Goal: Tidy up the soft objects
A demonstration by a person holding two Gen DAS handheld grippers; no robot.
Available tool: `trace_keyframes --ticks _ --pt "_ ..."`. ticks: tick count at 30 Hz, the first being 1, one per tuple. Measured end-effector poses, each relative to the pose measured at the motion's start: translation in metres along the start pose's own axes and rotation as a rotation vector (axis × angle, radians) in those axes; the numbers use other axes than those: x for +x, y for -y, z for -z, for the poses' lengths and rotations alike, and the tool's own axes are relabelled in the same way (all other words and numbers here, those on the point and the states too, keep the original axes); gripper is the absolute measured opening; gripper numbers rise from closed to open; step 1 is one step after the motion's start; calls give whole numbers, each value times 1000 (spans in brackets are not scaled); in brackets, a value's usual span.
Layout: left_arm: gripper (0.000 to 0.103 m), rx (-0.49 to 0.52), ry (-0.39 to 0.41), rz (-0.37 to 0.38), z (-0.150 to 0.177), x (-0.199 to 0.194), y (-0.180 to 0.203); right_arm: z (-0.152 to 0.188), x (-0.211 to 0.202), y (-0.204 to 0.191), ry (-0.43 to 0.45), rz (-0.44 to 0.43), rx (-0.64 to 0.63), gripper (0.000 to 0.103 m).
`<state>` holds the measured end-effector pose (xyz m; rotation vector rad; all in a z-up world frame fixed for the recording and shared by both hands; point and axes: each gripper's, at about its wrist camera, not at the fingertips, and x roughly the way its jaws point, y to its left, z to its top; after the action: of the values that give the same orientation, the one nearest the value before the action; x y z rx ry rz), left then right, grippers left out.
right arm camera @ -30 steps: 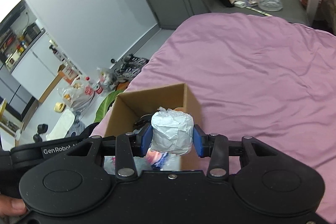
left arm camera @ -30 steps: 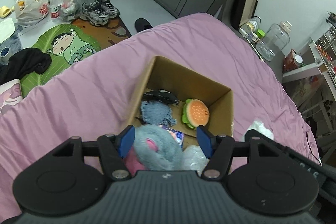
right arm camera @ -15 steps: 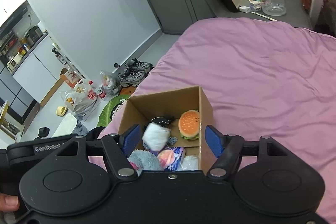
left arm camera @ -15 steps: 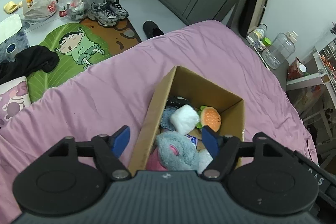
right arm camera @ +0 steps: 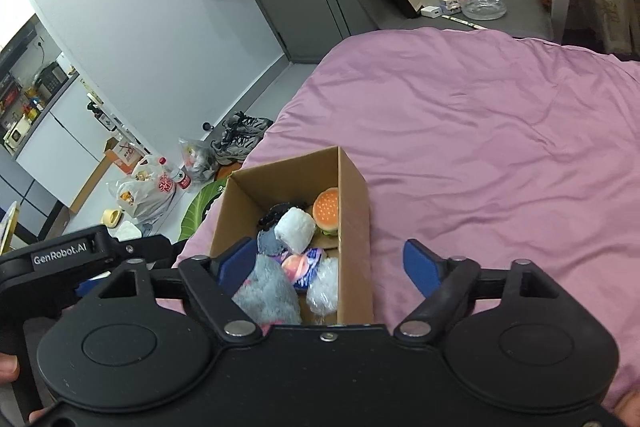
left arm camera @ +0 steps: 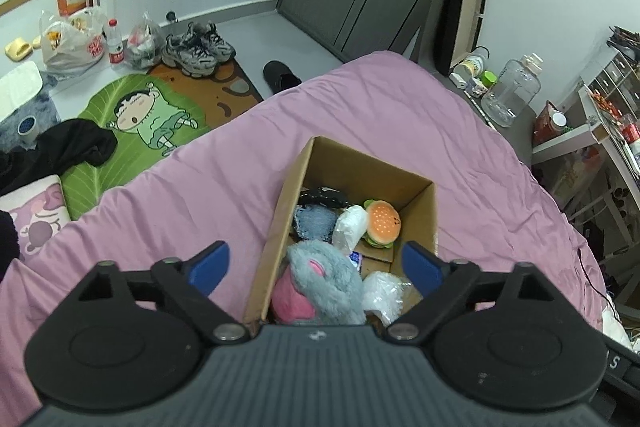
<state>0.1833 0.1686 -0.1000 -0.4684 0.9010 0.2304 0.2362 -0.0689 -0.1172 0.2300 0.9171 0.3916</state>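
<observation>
Left view, tool: left gripper (left arm camera: 316,264) is spread wide and carries nothing; it hangs above the near end of the box (left arm camera: 289,203).
Left view, contents: grey plush (left arm camera: 326,277), white wad (left arm camera: 350,227), burger (left arm camera: 382,223), denim piece (left arm camera: 314,223) and a clear bag (left arm camera: 382,293) all lie inside the box on the bed (left arm camera: 200,187).
Left view, risk: the plush rides high at the near wall; a descending finger could snag it or tip the light box on the soft cover.
Right view, tool: right gripper (right arm camera: 324,264) stands fully apart, empty, above the box (right arm camera: 354,211).
Right view, contents: wad (right arm camera: 295,229) rests between burger (right arm camera: 326,207) and plush (right arm camera: 266,293); what lies under it is probably a dark cloth, unclear.
Right view, risk: the wad sits loosely on top and may roll if the box is nudged.
Change: a second ago the right gripper clamped the wad above the box; now it is released inside. The left gripper has opened off the plush, and both have drawn back.
</observation>
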Motion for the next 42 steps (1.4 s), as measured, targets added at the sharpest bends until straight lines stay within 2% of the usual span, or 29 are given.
trace_keyframes --ticks 3,4,8,16,27,36,42 --pt "99 32 14 1 5 -12 9 4 -14 3 9 6 -2 96" --pt "103 44 13 3 8 -16 12 5 -19 4 14 5 0 97" --pt "103 84 37 16 18 -35 23 7 -41 11 40 15 4 103" --pt "103 115 64 30 34 -70 36 16 -80 25 52 39 -7 103" --pt "103 187 142 37 63 -120 59 28 -136 37 108 69 -49 103" --pt "103 229 164 10 94 -146 66 40 -174 27 157 96 -123 103" --pt "103 254 194 5 108 -164 69 47 -193 24 182 75 -121 103"
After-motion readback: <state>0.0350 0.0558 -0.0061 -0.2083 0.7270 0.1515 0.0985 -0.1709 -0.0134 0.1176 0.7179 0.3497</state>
